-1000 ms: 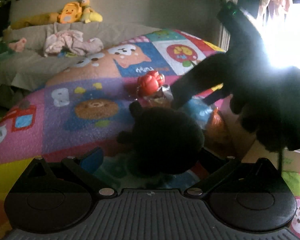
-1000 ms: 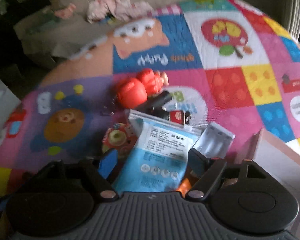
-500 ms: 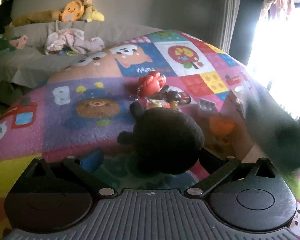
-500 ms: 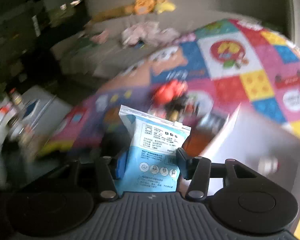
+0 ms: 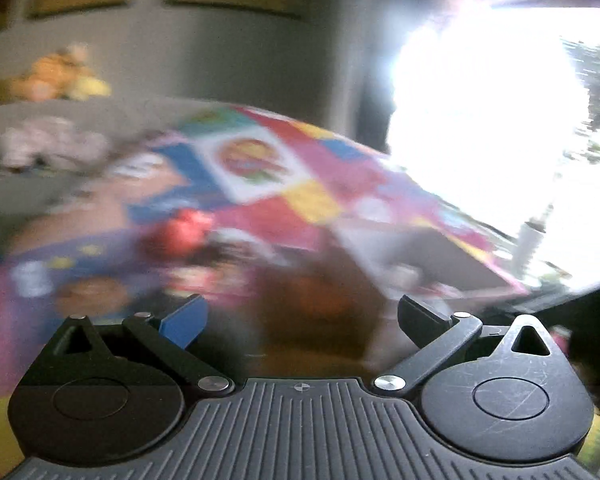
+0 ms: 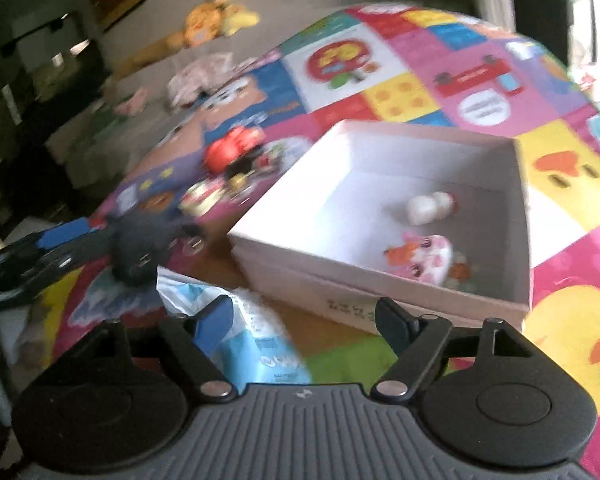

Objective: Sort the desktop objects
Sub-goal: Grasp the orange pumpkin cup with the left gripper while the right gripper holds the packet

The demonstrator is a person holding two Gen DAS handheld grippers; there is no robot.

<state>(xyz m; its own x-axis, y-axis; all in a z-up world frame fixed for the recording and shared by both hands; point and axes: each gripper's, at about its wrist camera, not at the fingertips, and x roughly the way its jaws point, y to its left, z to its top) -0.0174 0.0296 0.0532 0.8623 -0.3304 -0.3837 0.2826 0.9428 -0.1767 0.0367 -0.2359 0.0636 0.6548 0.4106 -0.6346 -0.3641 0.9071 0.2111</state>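
Nearest in the right wrist view, the right claw [image 6: 304, 316] is seen with its jaws opening. The blue wipes packet [image 6: 256, 340] lies crumpled against the left finger; the right pad stands clear of it, so it is judged released or slipping, not clamped. Half a second earlier the same packet was held upright and pinched between both fingers.

Just beyond the packet stands the white cardboard box [image 6: 340, 280], open-topped, on the patchwork play mat [image 6: 560, 184]. The packet is seen short of the box's near wall, not inside. If the box is the sorting target, the drop may have come early. Inside the box lie a pink-and-white toy [image 6: 424, 260] and a small white bottle [image 6: 428, 208].

To the left of the box, the left claw [image 6: 60, 240] reaches in from the left edge, with the black plush toy [image 6: 140, 248] at its tip; whether it is gripped there cannot be told from this view. In the left wrist view, badly blurred, the jaws of that claw [image 5: 300, 316] are seen apart with nothing black between them, whereas half a second ago the plush filled the gap. The plush is judged let go.

Farther off, a red toy [image 6: 232, 148] and small clutter remain unsorted on the mat. Farthest, a yellow stuffed animal [image 6: 212, 20] rests against the wall.
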